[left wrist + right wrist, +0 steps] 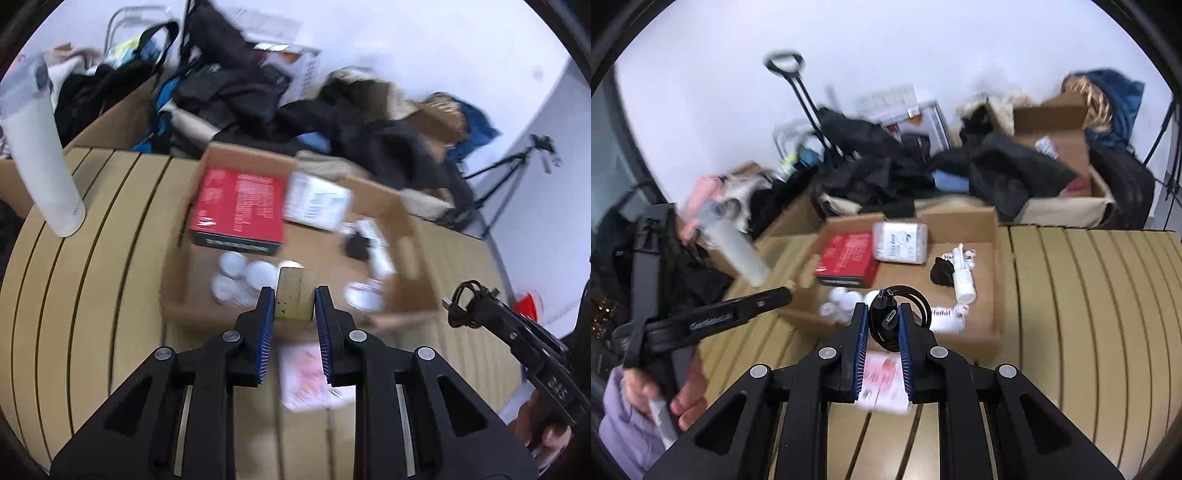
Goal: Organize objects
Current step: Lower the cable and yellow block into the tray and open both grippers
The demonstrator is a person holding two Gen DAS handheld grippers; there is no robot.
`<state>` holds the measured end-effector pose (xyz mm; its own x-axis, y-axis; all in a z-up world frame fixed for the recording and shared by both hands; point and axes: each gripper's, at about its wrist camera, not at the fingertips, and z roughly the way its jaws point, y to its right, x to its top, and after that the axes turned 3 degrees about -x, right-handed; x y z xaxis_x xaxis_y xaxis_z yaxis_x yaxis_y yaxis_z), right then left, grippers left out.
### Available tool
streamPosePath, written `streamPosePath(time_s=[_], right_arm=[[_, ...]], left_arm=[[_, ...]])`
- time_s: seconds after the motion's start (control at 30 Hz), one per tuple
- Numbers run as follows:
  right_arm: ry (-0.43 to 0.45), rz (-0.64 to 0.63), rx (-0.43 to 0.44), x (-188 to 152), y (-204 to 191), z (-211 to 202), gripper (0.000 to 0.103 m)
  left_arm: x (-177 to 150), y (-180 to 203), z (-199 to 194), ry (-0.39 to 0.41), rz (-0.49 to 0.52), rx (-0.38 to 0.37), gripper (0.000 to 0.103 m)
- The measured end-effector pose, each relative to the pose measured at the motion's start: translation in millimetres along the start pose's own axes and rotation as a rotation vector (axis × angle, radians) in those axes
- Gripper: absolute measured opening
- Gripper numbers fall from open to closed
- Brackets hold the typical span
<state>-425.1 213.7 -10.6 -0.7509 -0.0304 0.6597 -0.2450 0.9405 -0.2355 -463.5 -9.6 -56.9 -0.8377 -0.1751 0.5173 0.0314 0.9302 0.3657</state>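
Note:
My left gripper (294,293) is shut on a tan roll (295,308), held above the near edge of an open cardboard box (177,288). My right gripper (882,310) is shut on a coiled black cable (888,323), also above the near side of that box (997,288). Inside the box lie a red carton (847,254), a white tissue pack (901,242), several white round bottles (240,277), a white tube (962,277) and a small black item (942,273). In the left wrist view the right gripper (452,306) shows at the right with the cable (467,291).
The box sits on a tan slatted table (1089,314). A pink-and-white packet (310,376) lies on the table in front of the box. A white tumbler (44,166) stands at the left. Dark clothes, bags and cartons (258,92) pile up behind; a tripod (509,173) stands at the right.

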Motion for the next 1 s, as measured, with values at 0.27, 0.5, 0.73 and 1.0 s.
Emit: streamPosePath(time_s=[0.27, 0.5, 0.73, 1.0], right_arm=[[-0.227, 0.064, 0.014, 11, -4, 133, 0.018], [-0.228, 0.036, 0.073, 10, -16, 140, 0.085], [-0.146, 0.03, 0.04, 33, -10, 51, 0.085], [-0.077, -0.023, -0.107, 46, -3, -76, 0.085]], left_arm=[[-1, -55, 44, -0.092, 0.046, 0.045, 0.02], [12, -54, 35, -0.046, 0.055, 0.039, 0.045], [18, -26, -44, -0.014, 0.137, 0.159, 0.075], [13, 0, -154, 0.062, 0.173, 0.231, 0.102]])
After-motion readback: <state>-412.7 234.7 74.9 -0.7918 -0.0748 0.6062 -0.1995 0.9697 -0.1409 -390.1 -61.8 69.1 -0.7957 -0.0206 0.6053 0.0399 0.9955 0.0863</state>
